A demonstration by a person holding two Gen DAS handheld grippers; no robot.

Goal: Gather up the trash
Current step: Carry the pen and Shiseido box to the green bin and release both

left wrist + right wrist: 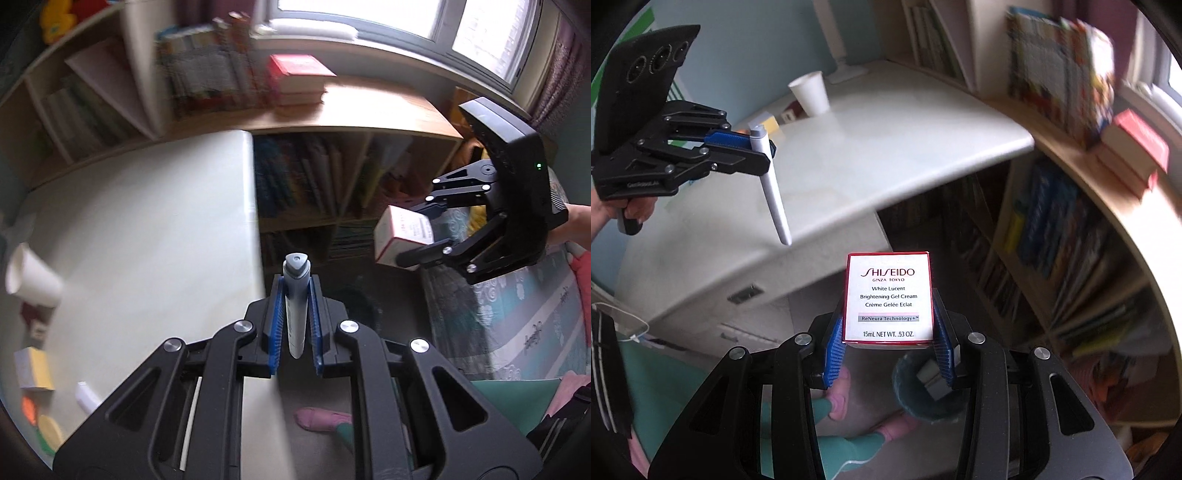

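My left gripper [296, 291] is shut on a grey and white pen [295, 314], held upright past the white desk's right edge; it also shows in the right wrist view [759, 147] with the pen [772, 192] hanging down. My right gripper [888, 332] is shut on a white and red Shiseido cream box [888, 297]; in the left wrist view it [424, 236] holds that box [400, 236] in the air at the right. A dark round bin [923, 387] stands on the floor right below the box, with a grey box in it.
The white desk [147, 240] carries a paper cup [31, 277], a small yellow box [35, 369] and other small items at its left edge. Curved wooden bookshelves [1089, 240] run behind and beside the desk. My feet in pink socks [838, 395] are near the bin.
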